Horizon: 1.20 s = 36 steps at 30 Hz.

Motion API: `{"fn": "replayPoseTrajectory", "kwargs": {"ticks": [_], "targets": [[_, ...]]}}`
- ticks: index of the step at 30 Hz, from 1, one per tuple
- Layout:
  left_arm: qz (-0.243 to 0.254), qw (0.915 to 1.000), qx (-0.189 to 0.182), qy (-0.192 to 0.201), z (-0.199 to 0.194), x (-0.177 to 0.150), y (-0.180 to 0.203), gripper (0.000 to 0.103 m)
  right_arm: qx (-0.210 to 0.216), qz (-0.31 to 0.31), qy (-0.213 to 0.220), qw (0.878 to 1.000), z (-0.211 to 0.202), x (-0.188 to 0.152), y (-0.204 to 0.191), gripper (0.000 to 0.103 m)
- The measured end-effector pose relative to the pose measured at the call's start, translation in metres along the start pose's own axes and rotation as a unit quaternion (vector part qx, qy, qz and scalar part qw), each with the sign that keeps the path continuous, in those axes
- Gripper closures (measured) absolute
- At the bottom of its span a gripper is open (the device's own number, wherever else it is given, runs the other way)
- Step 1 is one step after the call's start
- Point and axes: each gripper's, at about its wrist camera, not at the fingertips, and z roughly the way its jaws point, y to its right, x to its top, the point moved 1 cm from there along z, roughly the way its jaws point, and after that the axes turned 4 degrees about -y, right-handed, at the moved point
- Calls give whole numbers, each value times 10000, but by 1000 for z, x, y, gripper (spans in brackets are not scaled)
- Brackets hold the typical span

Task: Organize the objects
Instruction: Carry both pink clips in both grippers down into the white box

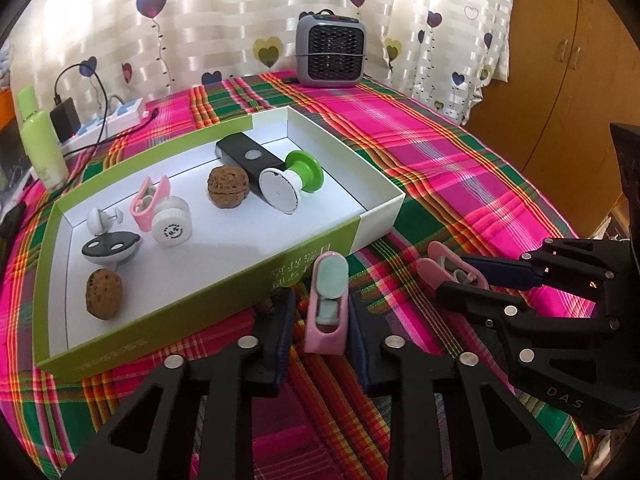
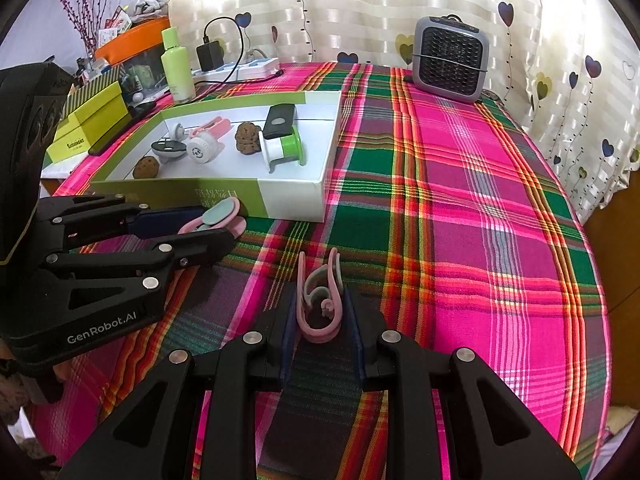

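Low in the left wrist view, my left gripper [image 1: 320, 298] is shut on a pink clip with a teal pad [image 1: 326, 292]. It rests on the plaid cloth just in front of the green-and-white box [image 1: 208, 292]. From the right wrist view that gripper [image 2: 218, 224] and its clip [image 2: 224, 210] sit against the box front [image 2: 288, 196]. My right gripper [image 2: 320, 296] is shut on a second pink clip [image 2: 320, 334], seen edge-on. It also shows at the right of the left wrist view [image 1: 452, 276], holding that clip [image 1: 440, 264].
The box holds two walnuts [image 1: 228, 186], a black device [image 1: 250, 156], a green-and-white reel [image 1: 292, 180], a white cap [image 1: 172, 228] and another pink clip [image 1: 150, 200]. A grey fan heater [image 1: 331, 54], a green bottle [image 1: 40, 136] and a power strip [image 1: 116, 114] stand behind it.
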Motion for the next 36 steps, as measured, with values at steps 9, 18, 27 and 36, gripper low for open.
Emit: {"fn": "replayPoseTrajectory", "kwargs": {"ticks": [9, 18, 27, 36], "targets": [[-30, 10000, 0, 9, -2, -2, 0, 87, 3, -1, 1, 10000, 0, 0, 0, 79], [-72, 10000, -25, 21, -4, -5, 1, 87, 68, 53, 27, 10000, -3, -1, -3, 79], [-134, 9999, -62, 68, -12, -12, -2, 87, 150, 90, 109, 9998, -8, -3, -9, 79], [-219, 9996, -60, 171, -25, -19, -5, 87, 236, 83, 188, 9995, -15, -1, -15, 79]]}}
